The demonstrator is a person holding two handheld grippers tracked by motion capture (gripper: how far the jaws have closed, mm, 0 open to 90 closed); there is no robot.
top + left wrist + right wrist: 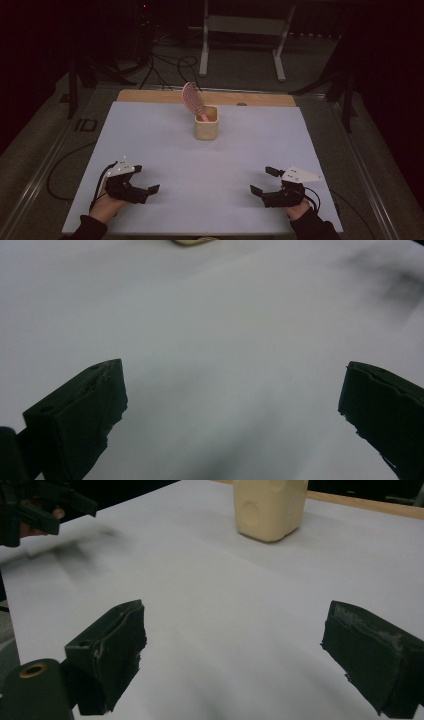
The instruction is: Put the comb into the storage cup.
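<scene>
White sheet [165,145] over wooden table [150,96] in dark room; both hand-held grippers [142,181] [264,181] released, empty.

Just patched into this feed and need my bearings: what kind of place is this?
Probably a lab or data-collection setup, not a home. A white sheet covers a workbench, cables trail over the dark floor beyond it, and a lone beige cup holding a pink hairbrush looks staged.

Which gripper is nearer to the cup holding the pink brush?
Right, but only slightly. The right gripper sits near and to the right of the cup; the left gripper sits near and to its left. Both have open jaws and hold nothing.
</scene>
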